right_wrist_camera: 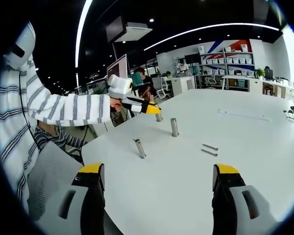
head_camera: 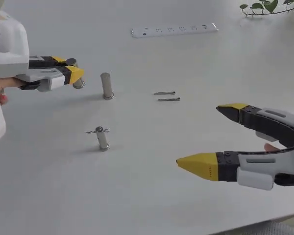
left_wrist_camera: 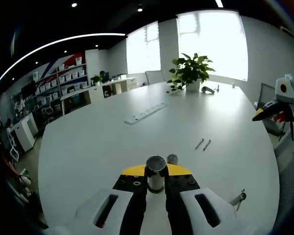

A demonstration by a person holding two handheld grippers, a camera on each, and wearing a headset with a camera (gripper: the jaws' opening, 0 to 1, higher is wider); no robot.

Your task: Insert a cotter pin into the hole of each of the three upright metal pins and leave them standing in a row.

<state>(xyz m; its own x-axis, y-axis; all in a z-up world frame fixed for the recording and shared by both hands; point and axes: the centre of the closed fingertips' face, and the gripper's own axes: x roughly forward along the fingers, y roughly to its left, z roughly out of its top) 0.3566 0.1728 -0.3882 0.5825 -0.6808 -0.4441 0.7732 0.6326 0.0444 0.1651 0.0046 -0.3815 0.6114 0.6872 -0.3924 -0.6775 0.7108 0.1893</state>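
My left gripper (head_camera: 77,74) is shut on an upright metal pin (left_wrist_camera: 156,177) at the far left of the white table; its base seems to rest on the surface. A second bare pin (head_camera: 107,85) stands just to its right. Nearer me, a third pin (head_camera: 102,138) stands with a cotter pin (head_camera: 97,130) through its top. Two loose cotter pins (head_camera: 164,93) (head_camera: 169,99) lie side by side mid-table. My right gripper (head_camera: 213,137) hovers open at the right, with nothing between its jaws and well apart from all of the pins.
A white power strip (head_camera: 174,29) lies at the far side of the table (head_camera: 152,191). Plant leaves (head_camera: 267,7) reach in at the far right corner. A striped sleeve (right_wrist_camera: 63,107) extends behind the left gripper (right_wrist_camera: 137,105).
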